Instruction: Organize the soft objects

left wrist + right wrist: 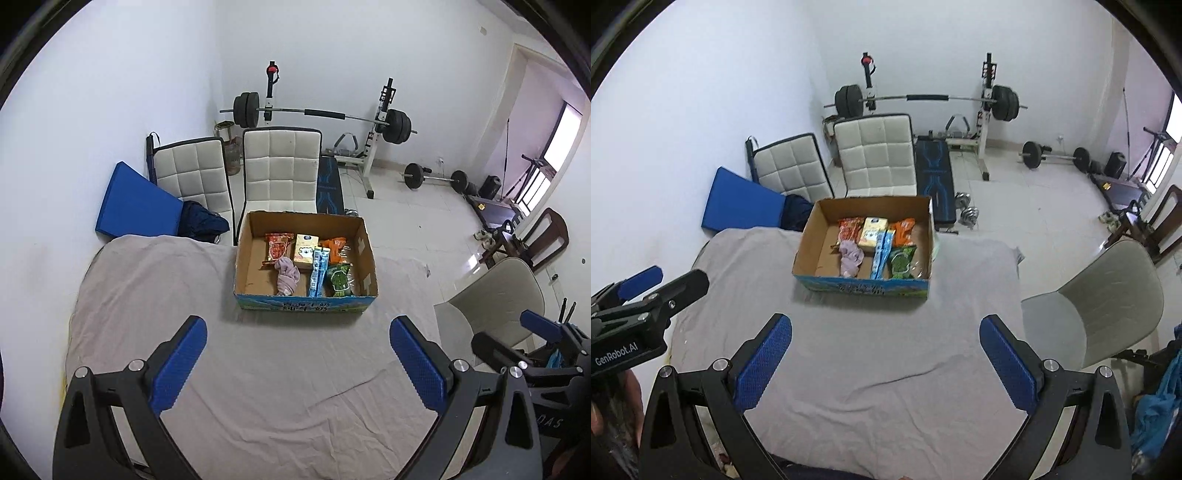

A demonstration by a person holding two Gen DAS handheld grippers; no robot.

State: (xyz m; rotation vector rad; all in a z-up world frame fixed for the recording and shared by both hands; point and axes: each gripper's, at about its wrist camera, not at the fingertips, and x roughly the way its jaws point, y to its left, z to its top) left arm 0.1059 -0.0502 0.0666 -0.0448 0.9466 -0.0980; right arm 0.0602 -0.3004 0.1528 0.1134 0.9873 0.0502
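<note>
An open cardboard box (247, 258) (807, 243) stands at the far side of a table under a grey cloth (258, 369) (879, 350). Inside lie a crumpled pink cloth (287, 275) (850, 258), a red snack pack (277, 249), a yellow-white carton (306, 251), a blue pack (319, 269), an orange pack (334, 246) and a green pack (340, 280). My left gripper (297, 363) is open and empty, well short of the box. My right gripper (884, 363) is open and empty too. Each shows at the edge of the other's view.
Two white padded chairs (280, 166) and a blue mat (133, 203) stand behind the table. A grey chair (1108, 295) is at the table's right. A barbell rack (321, 114) and loose weights (436, 179) stand on the floor behind.
</note>
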